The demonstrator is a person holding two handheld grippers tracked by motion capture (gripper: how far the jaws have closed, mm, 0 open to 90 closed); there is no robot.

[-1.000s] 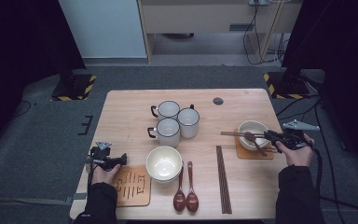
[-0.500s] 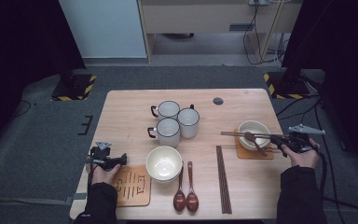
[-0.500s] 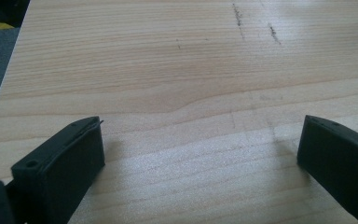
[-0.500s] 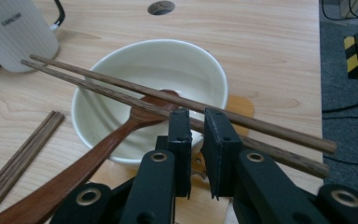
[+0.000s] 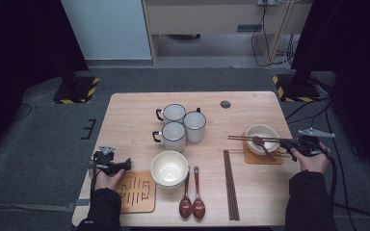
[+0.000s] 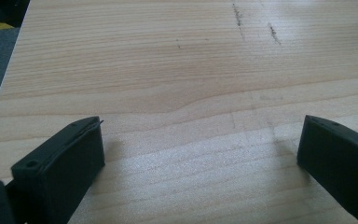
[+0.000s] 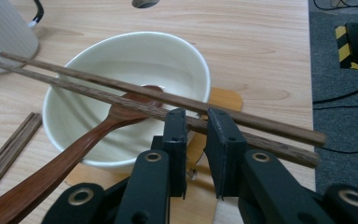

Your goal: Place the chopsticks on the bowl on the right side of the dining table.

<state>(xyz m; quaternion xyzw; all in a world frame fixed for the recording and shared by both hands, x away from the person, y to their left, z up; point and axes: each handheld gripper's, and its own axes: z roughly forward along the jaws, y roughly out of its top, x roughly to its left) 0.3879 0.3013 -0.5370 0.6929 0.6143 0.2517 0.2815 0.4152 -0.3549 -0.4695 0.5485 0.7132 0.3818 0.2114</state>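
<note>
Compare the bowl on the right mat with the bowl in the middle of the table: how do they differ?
The right bowl sits on a mat; the middle bowl sits on bare table beside another mat. The right bowl holds a spoon and carries chopsticks across its rim; the middle bowl is empty. Both are cream.

From where I stand, nothing here can actually be read. The wooden coaster (image 5: 136, 191) at the near left of the desk (image 5: 250, 103) carries a cut-out pattern of short bars that looks like a character or a sign, but I cannot make out what it says. A few dark letters sit at the top edge of the white mug (image 7: 2, 35) in the right gripper view, too cropped to read.
</note>
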